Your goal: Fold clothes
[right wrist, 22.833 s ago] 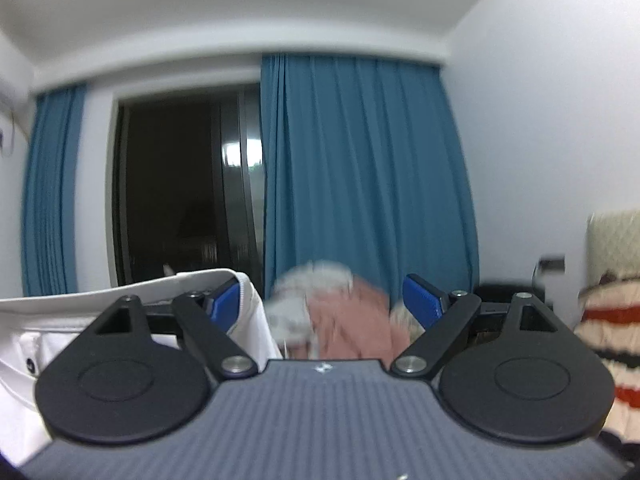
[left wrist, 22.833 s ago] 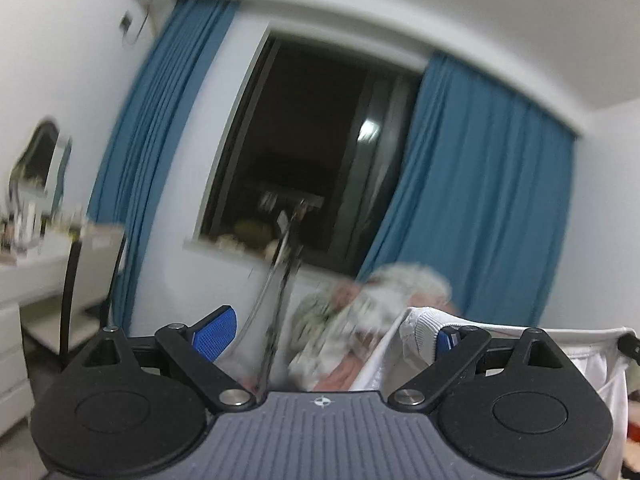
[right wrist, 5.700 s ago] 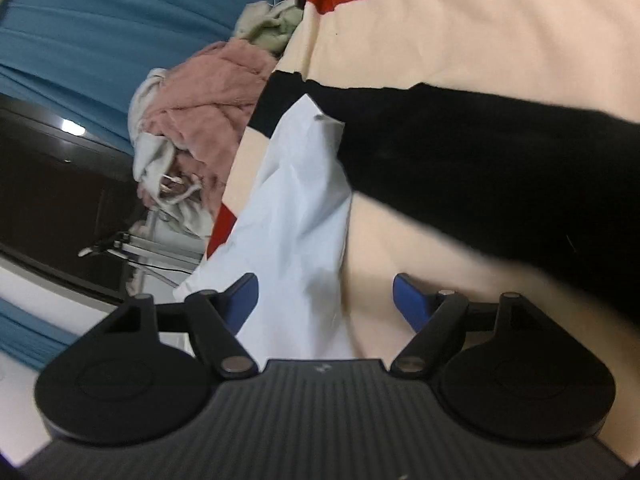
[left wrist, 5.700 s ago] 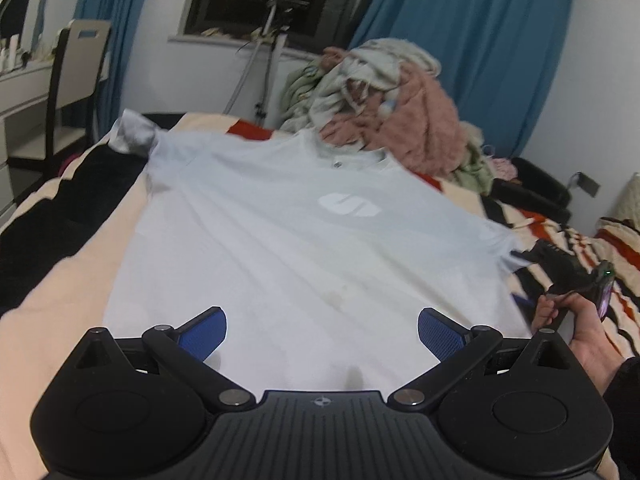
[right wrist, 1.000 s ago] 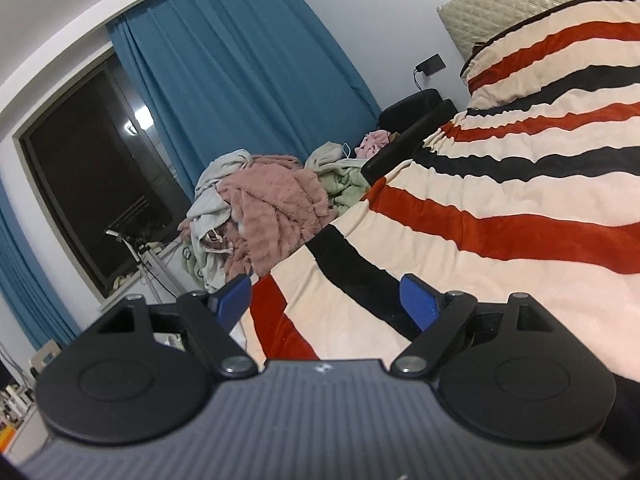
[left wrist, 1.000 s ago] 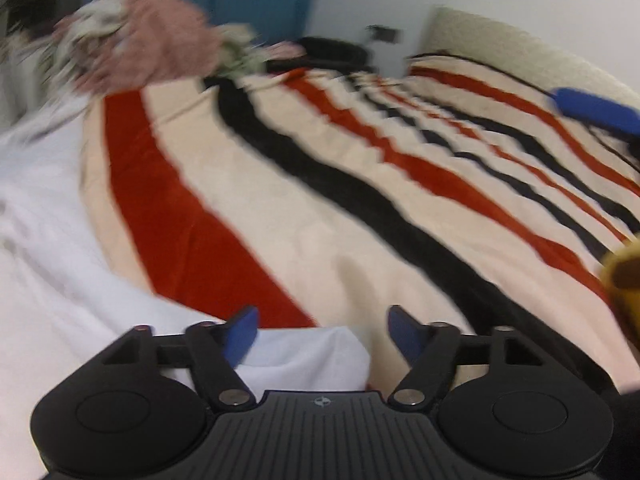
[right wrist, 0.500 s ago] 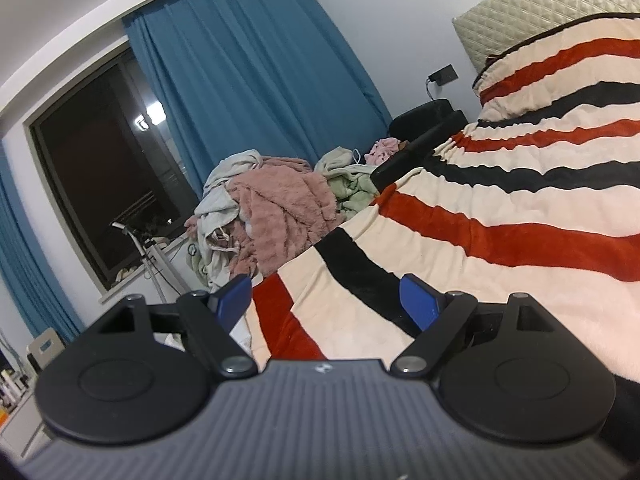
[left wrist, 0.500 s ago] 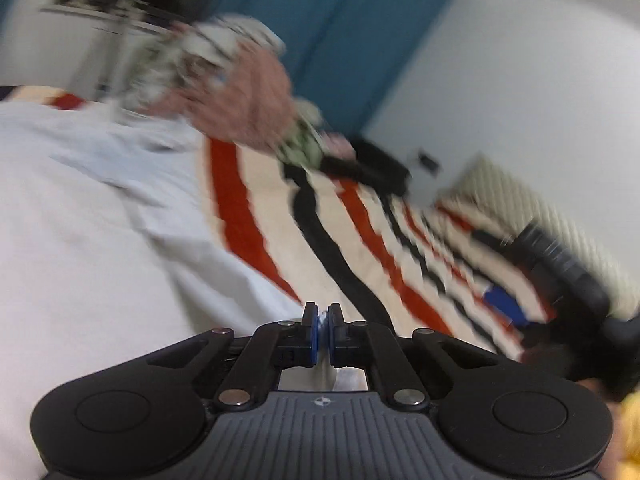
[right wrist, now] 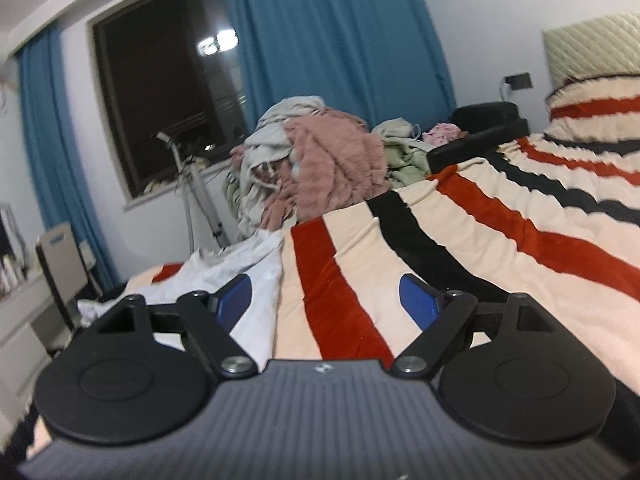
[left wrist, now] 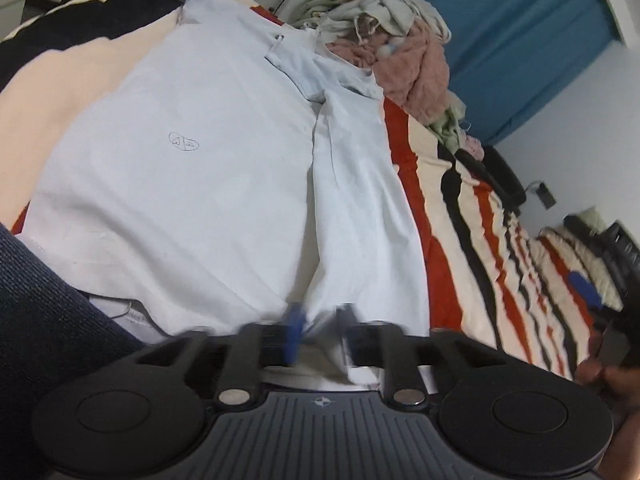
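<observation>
A pale blue T-shirt (left wrist: pixel 180 168) lies flat on the striped blanket (left wrist: pixel 452 240), back side up. Its right side is folded inward as a long strip (left wrist: pixel 360 200). My left gripper (left wrist: pixel 320 326) sits at the strip's near hem. Its fingers are blurred and a little apart, with cloth lying between them. My right gripper (right wrist: pixel 326 300) is open and holds nothing, hovering over a red stripe of the blanket (right wrist: pixel 460 248) just right of the shirt (right wrist: pixel 256 276). In the left wrist view the right gripper (left wrist: pixel 600 280) shows at the far right, held by a hand (left wrist: pixel 600 376).
A pile of loose clothes (right wrist: pixel 320 168) sits at the far end of the bed, below the window and blue curtains (right wrist: pixel 340 40). A chair (right wrist: pixel 60 264) and a stand (right wrist: pixel 196 196) are at the left. A dark blue sleeve (left wrist: pixel 48 320) fills the left wrist view's lower left.
The left gripper, shut on the shirt's edge half a second ago, has parted its fingers and swung left over the shirt. The shirt's right side now lies folded over. The right gripper barely moved.
</observation>
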Demonstrator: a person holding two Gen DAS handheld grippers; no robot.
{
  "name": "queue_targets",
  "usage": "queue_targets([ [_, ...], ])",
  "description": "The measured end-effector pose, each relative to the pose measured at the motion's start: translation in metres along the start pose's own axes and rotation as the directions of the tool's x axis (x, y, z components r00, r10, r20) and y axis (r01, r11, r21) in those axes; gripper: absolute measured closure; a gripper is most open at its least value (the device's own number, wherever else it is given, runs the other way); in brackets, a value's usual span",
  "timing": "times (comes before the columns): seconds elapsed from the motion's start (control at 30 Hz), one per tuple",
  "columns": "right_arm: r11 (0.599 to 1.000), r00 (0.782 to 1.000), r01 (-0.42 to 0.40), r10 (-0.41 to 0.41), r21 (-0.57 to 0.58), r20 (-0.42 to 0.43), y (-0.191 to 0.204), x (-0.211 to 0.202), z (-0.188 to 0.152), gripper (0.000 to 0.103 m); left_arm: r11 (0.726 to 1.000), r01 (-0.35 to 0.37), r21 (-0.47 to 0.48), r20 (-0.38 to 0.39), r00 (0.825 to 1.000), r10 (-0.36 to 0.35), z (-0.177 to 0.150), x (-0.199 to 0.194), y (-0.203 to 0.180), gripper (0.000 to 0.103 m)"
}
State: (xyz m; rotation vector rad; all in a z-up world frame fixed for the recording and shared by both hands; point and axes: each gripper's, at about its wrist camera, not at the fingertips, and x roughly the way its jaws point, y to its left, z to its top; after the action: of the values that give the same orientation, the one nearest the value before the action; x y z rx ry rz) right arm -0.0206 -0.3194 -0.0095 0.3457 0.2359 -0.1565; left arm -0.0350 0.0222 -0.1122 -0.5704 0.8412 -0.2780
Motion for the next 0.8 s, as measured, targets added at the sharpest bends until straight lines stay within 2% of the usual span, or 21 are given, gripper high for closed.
queue_targets([
  [0.1,0.999,1.0,-0.016,0.015,-0.045,-0.02,0.011,0.001,-0.003,0.02,1.0,0.026,0.001,-0.005,1.0,-0.026,0.006,0.009,0.001,0.04],
  [0.17,0.997,0.999,-0.028,0.025,-0.074,-0.034,0.018,0.001,-0.006,0.02,1.0,0.001,0.025,-0.04,0.999,0.0,0.006,0.024,-0.001,0.041],
  [0.23,0.996,0.998,-0.043,0.038,-0.082,-0.052,0.023,0.003,-0.008,0.02,0.998,-0.024,0.05,-0.073,0.997,0.027,0.005,0.04,-0.004,0.052],
  [0.3,0.995,0.996,-0.057,0.051,-0.084,-0.071,0.026,0.005,-0.011,0.02,0.996,-0.045,0.082,-0.112,0.992,0.054,0.004,0.048,-0.007,0.083],
  [0.33,0.995,0.995,-0.061,0.054,-0.084,-0.081,0.028,0.006,-0.013,0.02,0.994,-0.056,0.096,-0.108,0.992,0.066,0.003,0.047,-0.008,0.089],
  [0.4,0.993,0.993,-0.075,0.067,-0.088,-0.097,0.031,0.007,-0.015,0.02,0.989,-0.076,0.125,-0.099,0.991,0.089,0.001,0.046,-0.01,0.096],
  [0.53,0.987,0.984,-0.133,0.121,-0.091,-0.129,0.037,0.006,-0.02,0.021,0.98,-0.089,0.179,-0.088,0.991,0.106,-0.005,0.035,-0.014,0.096],
  [0.63,0.982,0.98,-0.16,0.146,-0.098,-0.137,0.042,-0.002,-0.02,0.021,0.962,-0.105,0.253,-0.069,0.99,0.126,-0.006,0.018,-0.024,0.085],
  [0.7,0.98,0.979,-0.171,0.157,-0.103,-0.134,0.045,-0.01,-0.019,0.021,0.95,-0.115,0.291,-0.042,0.99,0.133,-0.004,0.001,-0.034,0.045],
  [0.77,0.977,0.977,-0.182,0.167,-0.109,-0.131,0.048,-0.018,-0.018,0.021,0.941,-0.121,0.316,-0.007,0.991,0.13,-0.003,-0.02,-0.044,0.024],
  [0.8,0.976,0.976,-0.187,0.173,-0.112,-0.13,0.05,-0.022,-0.018,0.021,0.929,-0.132,0.345,0.025,0.991,0.131,-0.003,-0.033,-0.051,0.019],
])
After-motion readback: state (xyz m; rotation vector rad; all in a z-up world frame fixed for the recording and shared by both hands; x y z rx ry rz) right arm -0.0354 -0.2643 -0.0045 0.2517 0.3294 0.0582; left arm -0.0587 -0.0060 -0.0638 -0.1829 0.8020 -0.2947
